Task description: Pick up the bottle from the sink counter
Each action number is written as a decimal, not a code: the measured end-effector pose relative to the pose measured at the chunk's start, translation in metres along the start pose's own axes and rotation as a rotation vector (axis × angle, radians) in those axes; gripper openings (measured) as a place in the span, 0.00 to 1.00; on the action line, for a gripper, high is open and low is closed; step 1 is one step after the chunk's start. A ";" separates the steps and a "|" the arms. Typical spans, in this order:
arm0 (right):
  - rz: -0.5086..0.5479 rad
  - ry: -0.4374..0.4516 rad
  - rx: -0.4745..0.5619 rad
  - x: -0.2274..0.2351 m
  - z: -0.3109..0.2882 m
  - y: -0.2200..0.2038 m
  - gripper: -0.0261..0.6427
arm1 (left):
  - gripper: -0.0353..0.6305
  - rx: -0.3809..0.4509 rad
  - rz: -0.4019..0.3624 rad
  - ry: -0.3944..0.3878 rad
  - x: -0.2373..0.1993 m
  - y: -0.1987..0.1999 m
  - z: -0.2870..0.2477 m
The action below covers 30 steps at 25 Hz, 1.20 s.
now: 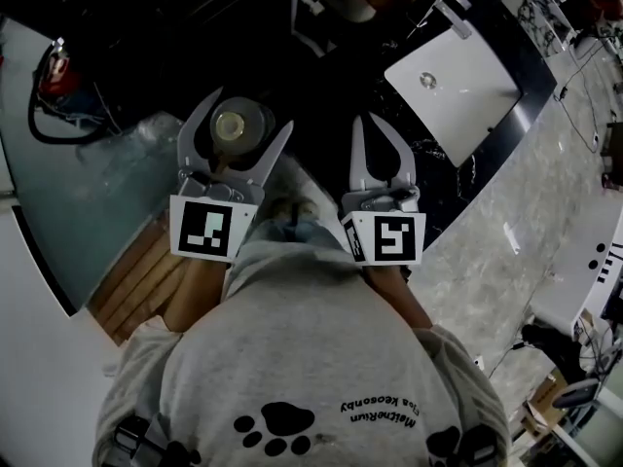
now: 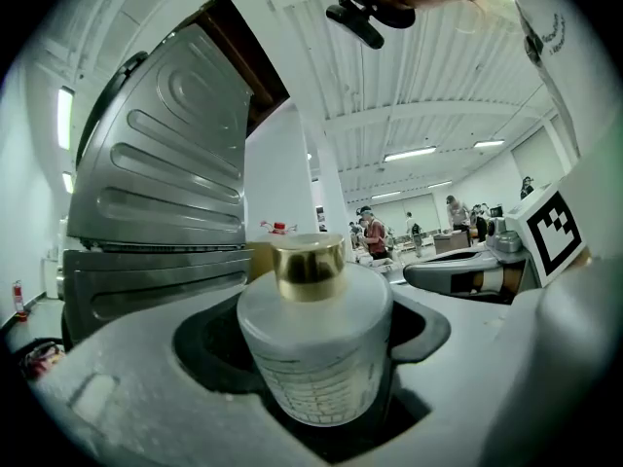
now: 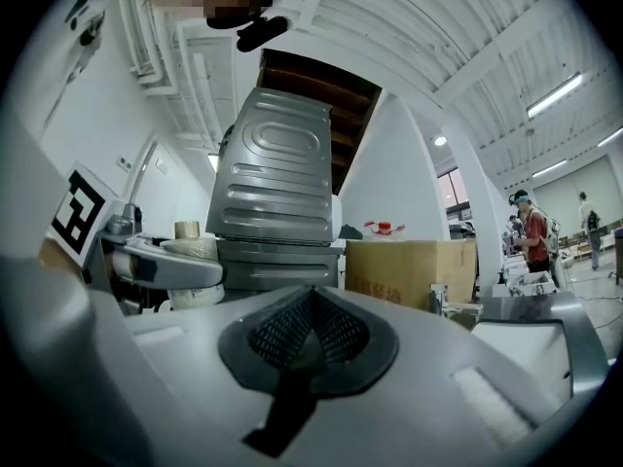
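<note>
A frosted white bottle (image 2: 313,343) with a gold cap (image 2: 309,266) sits upright between the jaws of my left gripper (image 2: 313,387), which is shut on its body. From the head view the bottle (image 1: 240,125) shows top-down, held in the air by the left gripper (image 1: 249,111) in front of the person's chest, off the counter. My right gripper (image 1: 369,125) is alongside to the right, shut with nothing in it; its meshed pads (image 3: 310,331) meet. The bottle (image 3: 192,248) also appears at the left of the right gripper view.
A white sink (image 1: 453,81) with a faucet (image 1: 454,14) is set in a black marble counter (image 1: 506,134) to the right. A ribbed grey metal appliance (image 3: 277,193) and a cardboard box (image 3: 409,270) stand ahead. A red extinguisher (image 1: 54,71) lies far left.
</note>
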State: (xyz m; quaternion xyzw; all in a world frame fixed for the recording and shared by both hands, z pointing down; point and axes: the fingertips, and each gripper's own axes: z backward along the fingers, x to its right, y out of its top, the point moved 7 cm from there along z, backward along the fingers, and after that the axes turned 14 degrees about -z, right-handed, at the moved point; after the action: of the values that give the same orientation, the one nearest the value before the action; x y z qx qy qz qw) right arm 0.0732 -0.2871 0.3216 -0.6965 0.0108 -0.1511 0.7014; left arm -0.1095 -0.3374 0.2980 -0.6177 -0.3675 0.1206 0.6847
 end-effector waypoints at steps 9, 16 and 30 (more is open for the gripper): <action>0.038 0.085 -0.003 -0.034 0.009 0.011 0.04 | 0.58 -0.032 -0.006 0.069 -0.004 0.004 0.041; 0.033 0.123 -0.014 -0.050 0.020 0.009 0.04 | 0.58 -0.048 0.006 0.095 -0.002 0.004 0.061; 0.035 0.118 -0.056 -0.063 0.028 -0.006 0.04 | 0.58 -0.053 0.016 0.091 0.003 -0.006 0.067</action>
State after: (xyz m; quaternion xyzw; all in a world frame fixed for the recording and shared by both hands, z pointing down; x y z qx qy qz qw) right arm 0.0184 -0.2452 0.3160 -0.7056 0.0687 -0.1792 0.6821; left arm -0.1524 -0.2862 0.3026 -0.6436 -0.3339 0.0880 0.6831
